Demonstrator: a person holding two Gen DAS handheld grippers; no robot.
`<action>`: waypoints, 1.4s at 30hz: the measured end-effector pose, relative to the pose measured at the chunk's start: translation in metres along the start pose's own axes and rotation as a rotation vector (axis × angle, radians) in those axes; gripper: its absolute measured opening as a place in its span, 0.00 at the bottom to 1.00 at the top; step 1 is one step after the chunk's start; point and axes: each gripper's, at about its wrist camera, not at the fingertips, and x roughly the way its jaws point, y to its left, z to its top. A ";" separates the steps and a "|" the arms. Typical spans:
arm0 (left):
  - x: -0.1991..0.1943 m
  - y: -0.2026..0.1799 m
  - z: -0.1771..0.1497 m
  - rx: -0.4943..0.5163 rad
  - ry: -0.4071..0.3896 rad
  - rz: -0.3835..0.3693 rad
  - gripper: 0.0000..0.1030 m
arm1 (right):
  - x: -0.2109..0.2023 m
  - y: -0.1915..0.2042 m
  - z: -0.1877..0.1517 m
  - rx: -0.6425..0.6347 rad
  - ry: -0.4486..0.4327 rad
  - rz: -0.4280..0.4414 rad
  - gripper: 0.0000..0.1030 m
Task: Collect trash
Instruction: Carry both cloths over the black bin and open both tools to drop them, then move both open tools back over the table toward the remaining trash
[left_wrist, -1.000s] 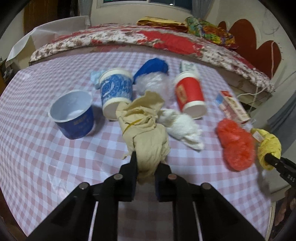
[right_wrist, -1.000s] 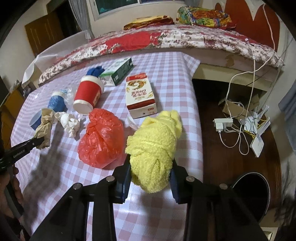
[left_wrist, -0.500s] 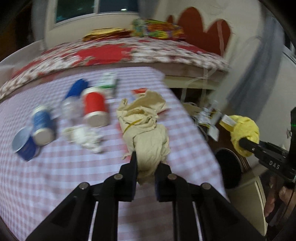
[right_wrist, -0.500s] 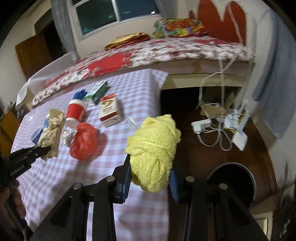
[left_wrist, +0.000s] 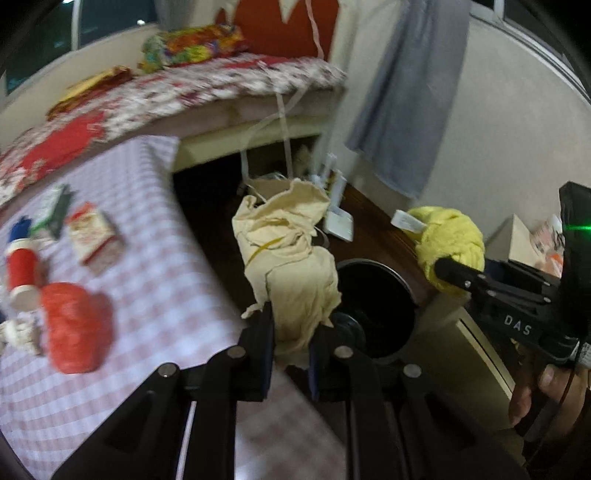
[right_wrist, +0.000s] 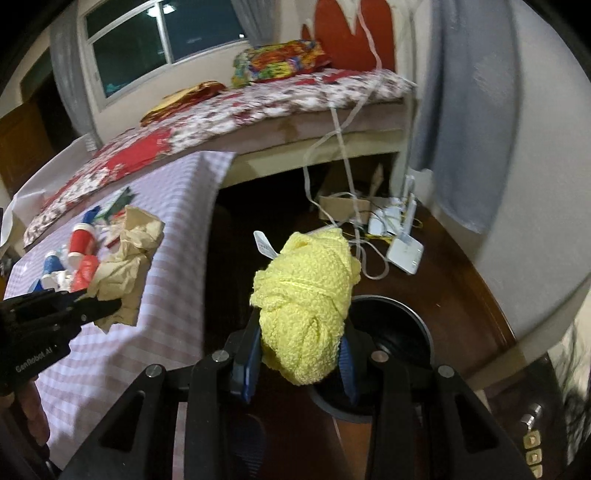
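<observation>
My left gripper (left_wrist: 291, 328) is shut on a crumpled beige cloth wad (left_wrist: 288, 251), held in the air past the table's right edge, over the dark floor. Just behind and right of the wad sits a round black bin (left_wrist: 380, 310) on the floor. My right gripper (right_wrist: 301, 350) is shut on a knitted yellow bundle (right_wrist: 306, 302) with a white tag, held above the same black bin (right_wrist: 402, 332). From the left wrist view the yellow bundle (left_wrist: 450, 243) hangs right of the bin. The beige wad (right_wrist: 125, 258) shows at the left of the right wrist view.
On the pink checked table (left_wrist: 155, 266) lie a red plastic bag (left_wrist: 74, 325), a red paper cup (left_wrist: 22, 273), a red-and-white carton (left_wrist: 92, 236) and a green box (left_wrist: 51, 210). Cables and white adapters (right_wrist: 399, 236) lie on the floor by the bed (right_wrist: 221, 110). A blue cloth (left_wrist: 406, 92) hangs on the wall.
Both grippers swung right, off the table, carrying the beige wad and the yellow bundle. The black bin has come into view close under them. Both grips stayed closed.
</observation>
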 end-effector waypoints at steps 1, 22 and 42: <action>0.007 -0.008 0.002 0.008 0.019 -0.013 0.16 | 0.002 -0.008 -0.002 0.006 0.004 -0.004 0.37; 0.174 -0.089 0.010 0.127 0.409 -0.075 0.16 | 0.115 -0.114 -0.061 0.095 0.268 0.020 0.37; 0.155 -0.078 0.005 0.111 0.362 0.040 0.85 | 0.120 -0.119 -0.062 0.049 0.319 -0.052 0.81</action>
